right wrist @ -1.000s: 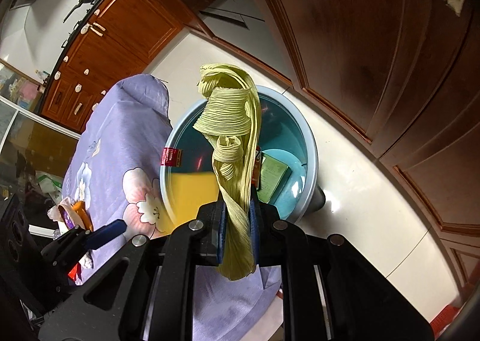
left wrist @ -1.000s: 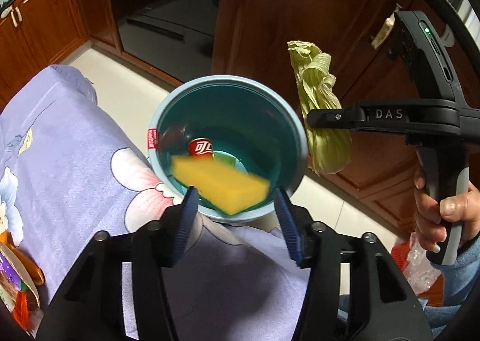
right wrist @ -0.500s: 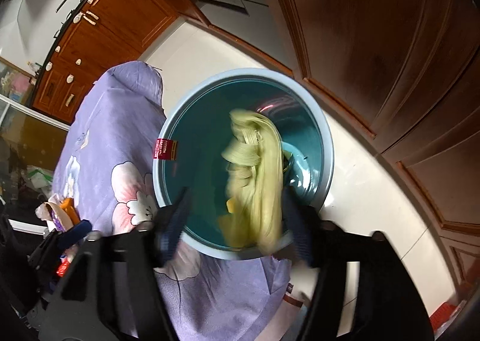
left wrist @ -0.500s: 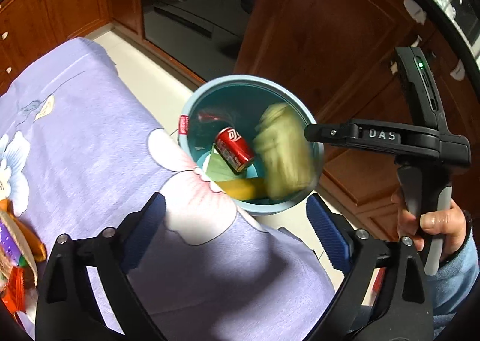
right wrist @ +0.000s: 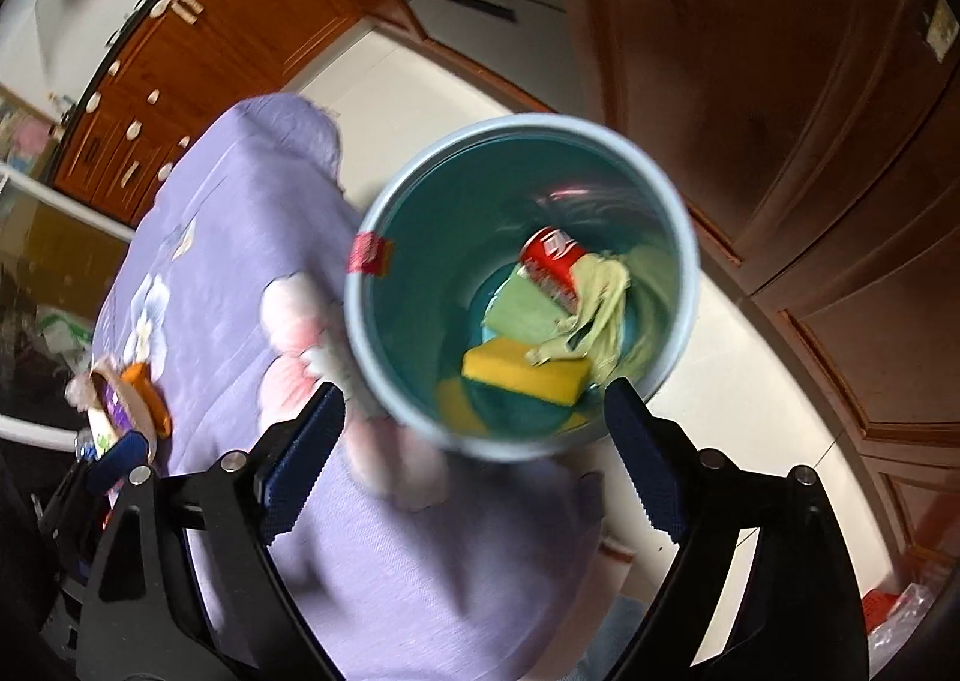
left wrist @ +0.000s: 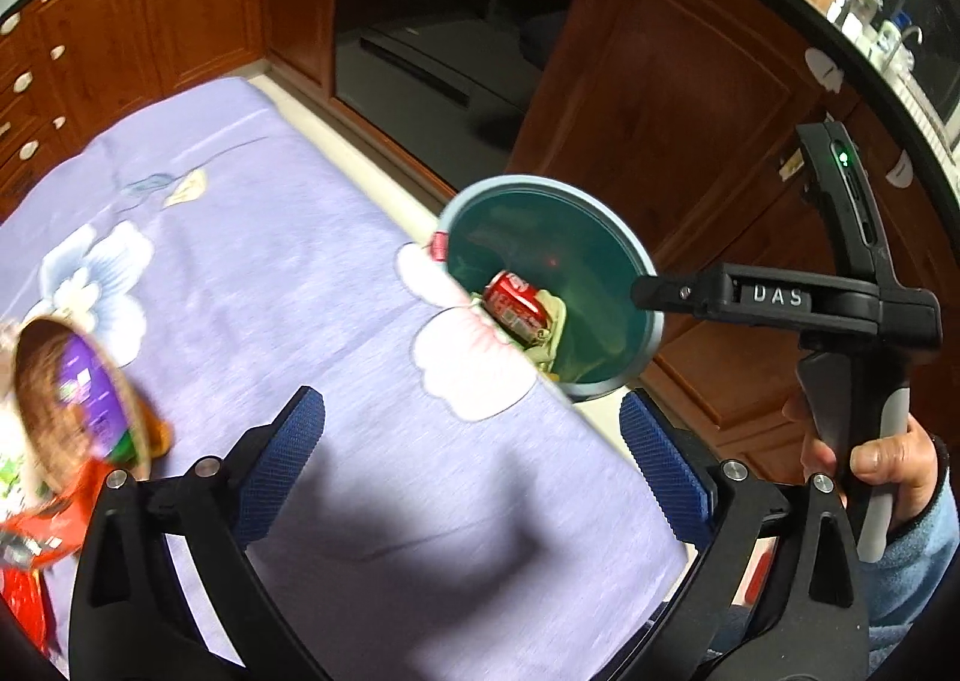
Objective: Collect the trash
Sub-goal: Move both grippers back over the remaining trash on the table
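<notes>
Brown kitchen cupboards stand behind our worktop (left wrist: 252, 261), which has a purple flower cloth on it, and the blue bin (right wrist: 690, 273) sits on the floor just off its edge. Down in the bin lie a red can (right wrist: 555, 261), a yellow sponge (right wrist: 525, 375) and a crumpled yellow-green leaf (right wrist: 600, 303), while more trash waits in the basket (left wrist: 129, 411) far left, nearer our left tongs (left wrist: 474, 453). Our left tongs are wide apart and empty, and our right tongs (right wrist: 474, 453), above the bin, are opening with nothing between them.
</notes>
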`<action>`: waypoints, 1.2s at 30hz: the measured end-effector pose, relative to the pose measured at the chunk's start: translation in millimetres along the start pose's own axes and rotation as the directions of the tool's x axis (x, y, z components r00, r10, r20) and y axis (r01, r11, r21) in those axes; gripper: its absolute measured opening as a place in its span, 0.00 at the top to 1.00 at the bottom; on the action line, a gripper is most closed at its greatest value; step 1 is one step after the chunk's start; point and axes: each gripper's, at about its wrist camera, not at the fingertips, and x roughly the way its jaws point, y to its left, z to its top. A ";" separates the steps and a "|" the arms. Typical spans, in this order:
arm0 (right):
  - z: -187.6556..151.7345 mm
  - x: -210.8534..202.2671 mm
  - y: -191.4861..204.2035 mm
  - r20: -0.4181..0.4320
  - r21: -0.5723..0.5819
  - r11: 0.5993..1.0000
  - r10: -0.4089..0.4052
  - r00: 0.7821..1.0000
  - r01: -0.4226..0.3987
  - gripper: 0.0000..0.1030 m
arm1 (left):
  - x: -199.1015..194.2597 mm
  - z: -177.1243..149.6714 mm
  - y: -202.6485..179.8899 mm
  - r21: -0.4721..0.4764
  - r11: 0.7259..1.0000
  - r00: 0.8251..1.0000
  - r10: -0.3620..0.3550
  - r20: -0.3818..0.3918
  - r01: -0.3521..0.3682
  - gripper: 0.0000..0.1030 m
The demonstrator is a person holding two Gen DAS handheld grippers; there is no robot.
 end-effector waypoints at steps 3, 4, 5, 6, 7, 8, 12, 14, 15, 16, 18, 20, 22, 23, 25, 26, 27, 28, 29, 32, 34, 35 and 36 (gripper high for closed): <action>-11.3 -1.3 23.1 -0.010 -0.040 0.999 0.007 1.000 -0.008 0.18 | -18.6 -15.1 15.4 -0.031 0.999 1.000 0.016 0.022 -0.015 0.04; -14.2 -2.2 29.5 -0.012 -0.053 0.999 0.010 1.000 -0.011 0.18 | -24.1 -19.3 18.4 -0.040 0.999 0.999 0.021 0.027 -0.020 0.04; -18.2 -3.0 39.0 -0.014 -0.069 0.997 0.016 1.000 -0.016 0.18 | -30.4 -24.2 25.8 -0.055 0.998 0.999 0.027 0.034 -0.025 0.04; -22.5 -3.6 49.4 -0.016 -0.088 0.996 0.020 1.000 -0.021 0.18 | -37.5 -30.4 33.8 -0.071 0.997 0.999 0.034 0.041 -0.031 0.04; -25.1 -4.0 56.4 -0.018 -0.099 0.995 0.023 1.000 -0.025 0.18 | -43.1 -34.6 37.8 -0.081 0.996 0.998 0.039 0.045 -0.036 0.04; -29.1 -4.4 66.0 -0.020 -0.115 0.993 0.029 0.999 -0.031 0.18 | -49.6 -41.3 46.2 -0.096 0.994 0.998 0.048 0.050 -0.043 0.04; -44.4 -1.8 102.5 -0.039 -0.176 0.983 0.041 0.998 -0.048 0.18 | -73.5 -66.4 75.4 -0.153 0.985 0.994 0.087 0.067 -0.076 0.04; -51.4 0.0 120.4 -0.050 -0.204 0.977 0.046 0.998 -0.056 0.18 | -85.6 -79.5 89.9 -0.184 0.979 0.992 0.105 0.073 -0.090 0.04; -54.2 0.5 127.5 -0.053 -0.216 0.975 0.049 0.997 -0.059 0.18 | -92.5 -86.7 97.4 -0.199 0.975 0.991 0.112 0.078 -0.095 0.04; -58.9 0.7 139.6 -0.056 -0.236 0.970 0.052 0.997 -0.064 0.18 | -97.8 -92.9 104.4 -0.217 0.971 0.989 0.119 0.083 -0.099 0.04; -65.7 1.0 157.5 -0.060 -0.268 0.961 0.055 0.997 -0.069 0.18 | -110.8 -106.2 120.1 -0.257 0.961 0.986 0.134 0.095 -0.106 0.04; -71.9 0.5 174.3 -0.061 -0.297 0.952 0.056 0.997 -0.072 0.18 | -123.3 -119.6 136.8 -0.295 0.949 0.983 0.150 0.104 -0.113 0.04; -77.1 0.2 190.5 -0.063 -0.325 0.943 0.057 0.996 -0.075 0.18 | -134.7 -133.3 154.6 -0.331 0.935 0.980 0.167 0.107 -0.123 0.04; -79.6 0.5 200.2 -0.065 -0.340 0.937 0.057 0.996 -0.076 0.18 | -136.9 -136.9 159.9 -0.342 0.931 0.979 0.174 0.106 -0.128 0.04; -83.4 1.7 217.9 -0.068 -0.366 0.927 0.058 0.996 -0.079 0.18 | -141.9 -144.5 172.6 -0.366 0.919 0.976 0.192 0.101 -0.143 0.04; -85.4 2.0 225.7 -0.070 -0.377 0.923 0.058 0.996 -0.080 0.18 | -144.8 -148.9 179.7 -0.380 0.912 0.975 0.202 0.095 -0.153 0.04; -86.1 3.1 231.1 -0.071 -0.385 0.919 0.057 0.996 -0.081 0.18 | -146.9 -152.0 185.7 -0.392 0.906 0.973 0.211 0.088 -0.161 0.04; -87.3 3.8 238.0 -0.072 -0.394 0.915 0.057 0.996 -0.081 0.18 | -150.0 -155.1 194.3 -0.409 0.896 0.971 0.224 0.082 -0.172 0.04; -87.4 4.7 247.0 -0.073 -0.404 0.911 0.058 0.996 -0.083 0.18 | -151.8 -156.1 199.5 -0.421 0.890 0.970 0.231 0.079 -0.177 0.04; -85.9 5.5 270.6 -0.075 -0.422 0.901 0.073 0.995 -0.098 0.18 | -159.6 -157.4 222.6 -0.474 0.859 0.964 0.258 0.068 -0.196 0.04; -83.0 4.9 282.0 -0.071 -0.428 0.898 0.084 0.994 -0.106 0.18 | -163.9 -153.5 238.9 -0.509 0.833 0.957 0.283 0.056 -0.216 0.04; -80.8 4.8 291.9 -0.066 -0.434 0.894 0.095 0.993 -0.114 0.18 | -164.8 -152.6 245.3 -0.521 0.824 0.956 0.289 0.053 -0.221 0.04; -79.2 5.1 295.1 -0.064 -0.438 0.892 0.100 0.993 -0.117 0.18 | -166.7 -149.2 255.6 -0.544 0.807 0.953 0.300 0.047 -0.227 0.04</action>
